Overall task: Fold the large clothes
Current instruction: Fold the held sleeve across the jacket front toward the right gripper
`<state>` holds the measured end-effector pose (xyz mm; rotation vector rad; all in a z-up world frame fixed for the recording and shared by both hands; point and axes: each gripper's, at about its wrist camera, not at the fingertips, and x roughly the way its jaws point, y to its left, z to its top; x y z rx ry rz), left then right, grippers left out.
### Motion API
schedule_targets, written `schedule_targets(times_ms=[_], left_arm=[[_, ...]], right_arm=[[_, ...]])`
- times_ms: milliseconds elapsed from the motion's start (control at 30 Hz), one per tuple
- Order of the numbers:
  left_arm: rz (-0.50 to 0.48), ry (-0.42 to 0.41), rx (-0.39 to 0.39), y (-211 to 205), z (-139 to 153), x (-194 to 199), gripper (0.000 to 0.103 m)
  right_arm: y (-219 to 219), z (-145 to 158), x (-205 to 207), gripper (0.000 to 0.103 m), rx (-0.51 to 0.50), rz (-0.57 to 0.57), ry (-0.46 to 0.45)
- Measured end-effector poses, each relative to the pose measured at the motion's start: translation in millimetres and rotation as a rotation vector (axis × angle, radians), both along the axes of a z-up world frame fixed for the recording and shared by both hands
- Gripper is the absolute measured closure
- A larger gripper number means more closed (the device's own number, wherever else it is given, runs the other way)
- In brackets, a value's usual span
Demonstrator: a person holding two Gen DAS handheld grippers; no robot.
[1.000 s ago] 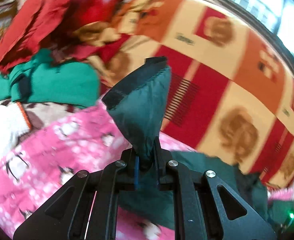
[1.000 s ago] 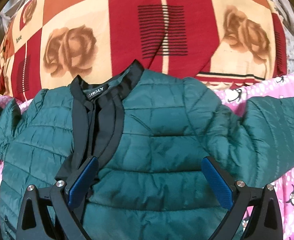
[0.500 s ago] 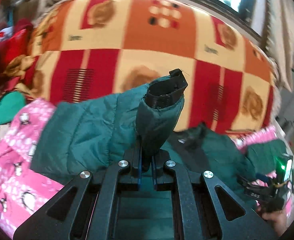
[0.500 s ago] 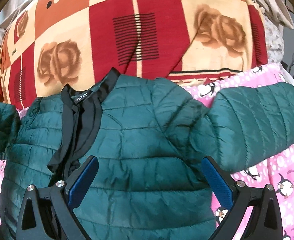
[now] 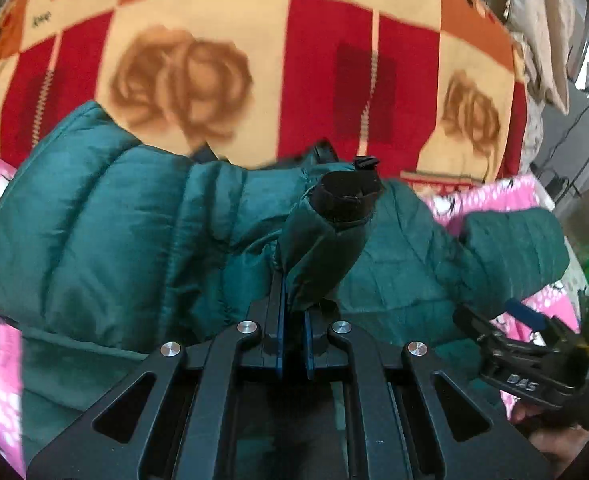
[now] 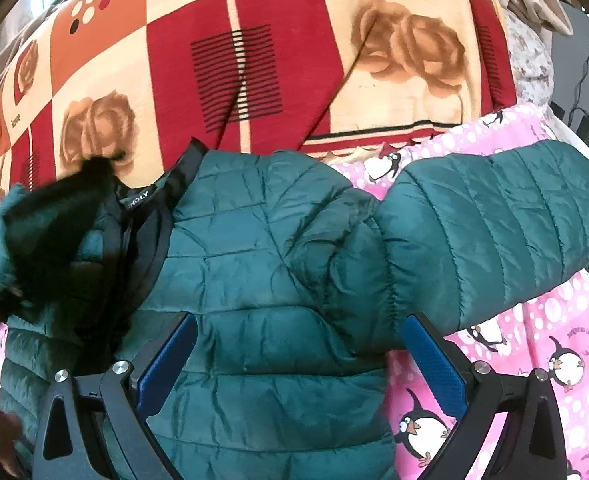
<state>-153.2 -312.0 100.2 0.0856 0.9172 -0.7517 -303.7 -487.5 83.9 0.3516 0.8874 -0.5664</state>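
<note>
A dark green quilted jacket [image 6: 262,264] lies front-up on the bed, its black collar [image 6: 150,200] toward the patterned blanket. My left gripper [image 5: 294,320] is shut on one sleeve [image 5: 326,248] near its black cuff [image 5: 346,196], and holds it over the jacket's body. In the right wrist view that lifted sleeve [image 6: 50,232] shows as a dark blur at the left, over the collar. The other sleeve [image 6: 494,232] stretches out to the right on the pink sheet. My right gripper [image 6: 298,360] hovers open above the jacket's chest, nothing between its blue pads [image 6: 434,364].
A red, orange and cream rose-patterned blanket [image 6: 254,60] covers the bed behind the jacket. A pink penguin-print sheet [image 6: 534,380] lies under the jacket and to its right. The right gripper [image 5: 530,360] and a hand show at the left wrist view's right edge. Cables [image 6: 582,116] hang far right.
My left gripper has swung the held sleeve from the bed's left side rightward over the jacket's body. The right gripper drifted slightly right, staying open.
</note>
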Motion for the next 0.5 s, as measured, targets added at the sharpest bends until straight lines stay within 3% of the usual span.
schedule_targets(times_ms=[200, 300, 367, 433, 500], left_arm=[[-0.033, 0.054, 0.047, -19, -31, -9, 0.095], [-0.069, 0.099, 0.017, -11, -28, -11, 0.07], [-0.079, 0.129, -0.041, 5, -17, -11, 0.043], [-0.068, 0.1, -0.063, 15, -4, -13, 0.034], [-0.063, 0.048, -0.071, 37, 15, -14, 0.033]], right_arm=[[-14, -5, -8, 0.0, 0.063, -0.032, -0.011], [-14, -3, -7, 0.0, 0.102, -0.017, -0.032], [-10, -1, -2, 0.0, 0.134, 0.004, -0.051], [-4, 2, 1, 0.0, 0.162, 0.023, -0.075], [5, 5, 8, 0.0, 0.178, 0.048, -0.095]])
